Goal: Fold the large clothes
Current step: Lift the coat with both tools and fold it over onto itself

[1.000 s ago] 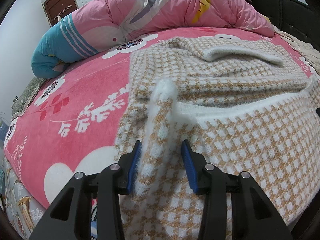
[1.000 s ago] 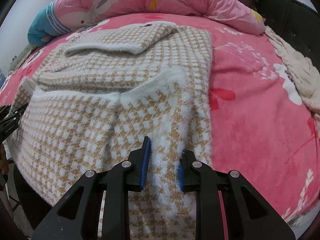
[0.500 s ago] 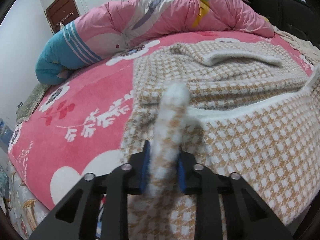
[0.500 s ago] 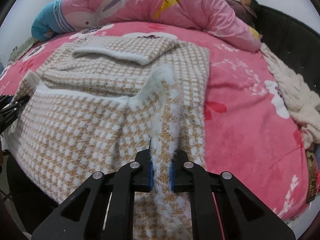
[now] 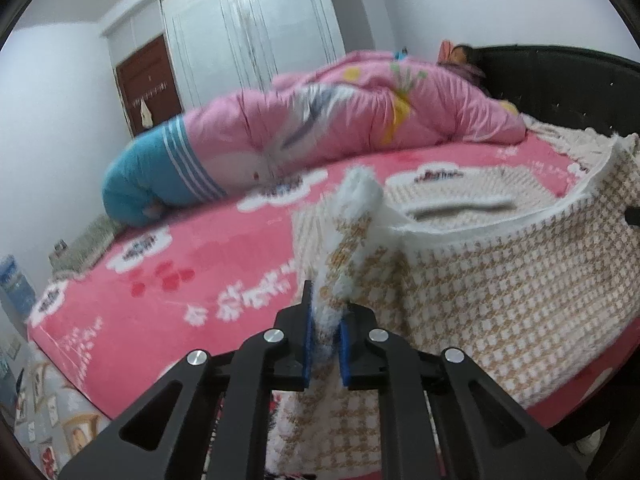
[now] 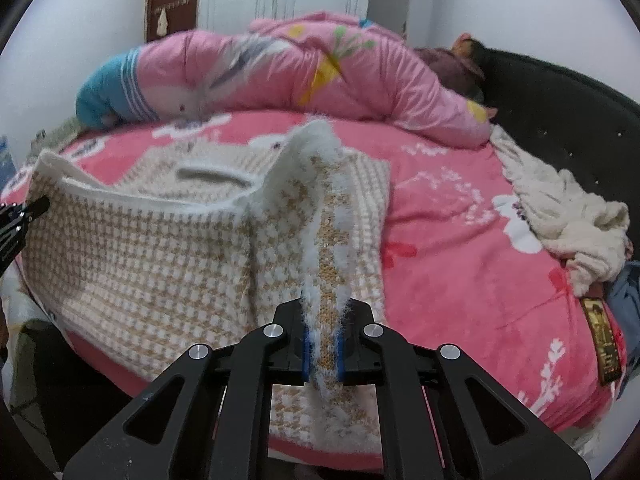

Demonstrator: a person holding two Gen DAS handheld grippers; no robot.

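1. The left gripper (image 5: 325, 342) is built of matte black plastic, its two arms spreading toward the camera in a fan of flat struts; long slot-shaped cut-outs run through the outer struts.
2. Four round silver screw heads sit across its linkage, one at each pivot; the inner faces of its fingers (image 5: 306, 344) carry blue pads.
3. The right gripper (image 6: 322, 354) has the same black struts, the same four silver screws, and thin blue pads along its fingers (image 6: 306, 350); pale specks of dust or lint dot its lower left strut.
4. No cables, markings or sleeves can be made out.
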